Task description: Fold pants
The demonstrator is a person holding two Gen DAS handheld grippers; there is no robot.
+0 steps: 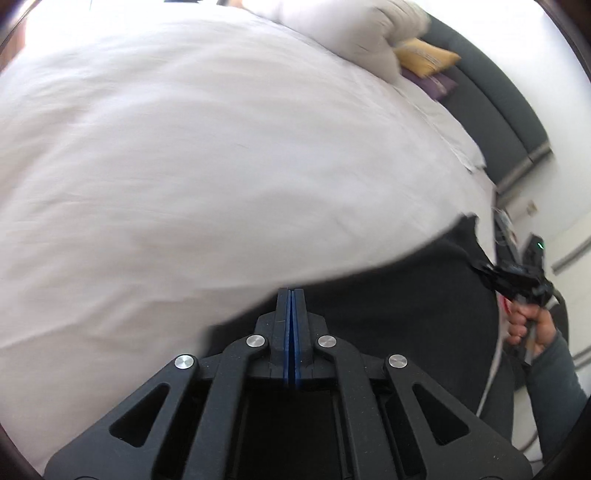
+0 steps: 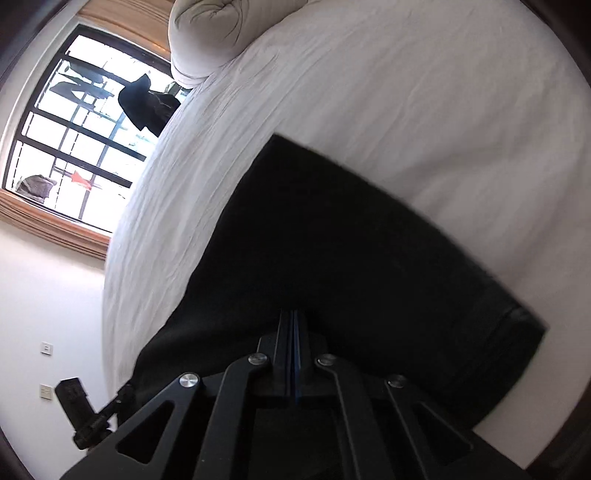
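Left wrist view smeared by motion: white bed sheet texture and the black pants edge are soft. Can't tell if cloth sits between the closed pads of the left hand-held gripper. Right hand-held gripper is small and dark near the frame's right side, tips lost against the pants. Yellow cushion print is unreadable. Right wrist view: pants far edge blurred, lower part hidden behind the right hand-held gripper; window blown out.

Ahead of me lay a white bed, rolled duvet beside a window, yellow pillow against a dark headboard.
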